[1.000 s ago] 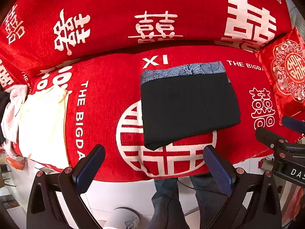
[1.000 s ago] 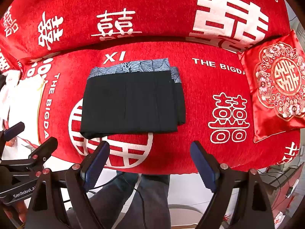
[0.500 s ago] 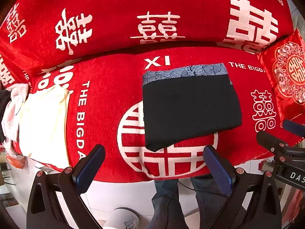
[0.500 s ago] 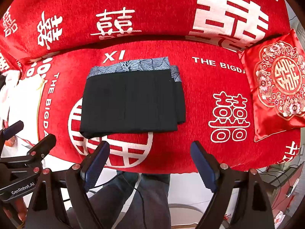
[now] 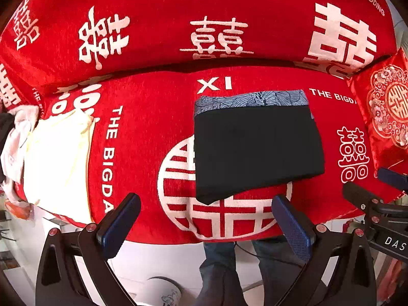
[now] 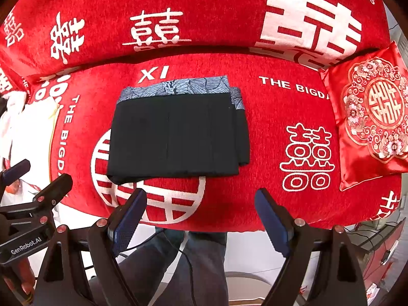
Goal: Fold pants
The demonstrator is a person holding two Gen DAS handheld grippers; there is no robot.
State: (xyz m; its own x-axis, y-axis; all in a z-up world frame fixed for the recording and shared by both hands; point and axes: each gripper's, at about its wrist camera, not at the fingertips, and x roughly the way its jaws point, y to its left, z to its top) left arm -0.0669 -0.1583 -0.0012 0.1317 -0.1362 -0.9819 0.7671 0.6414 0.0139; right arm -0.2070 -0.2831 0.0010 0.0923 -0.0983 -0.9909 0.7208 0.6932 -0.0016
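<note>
Folded pants point(image 6: 176, 132) on red sofa point(image 6: 280, 107), beyond open right hand-held gripper point(image 6: 201, 219)

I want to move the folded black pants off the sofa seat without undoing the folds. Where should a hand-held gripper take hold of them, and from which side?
Probably best at the near folded edge of the black pants, coming from the sofa seat's front. That edge gathers all layers and faces both open grippers. On the right side the layers are staggered and loose, so a pinch there could miss some.

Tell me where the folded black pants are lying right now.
In both wrist views the black pants lie folded mid-cushion on the red sofa cover, partly over its white circle print, left of the embroidered pillow.
</note>
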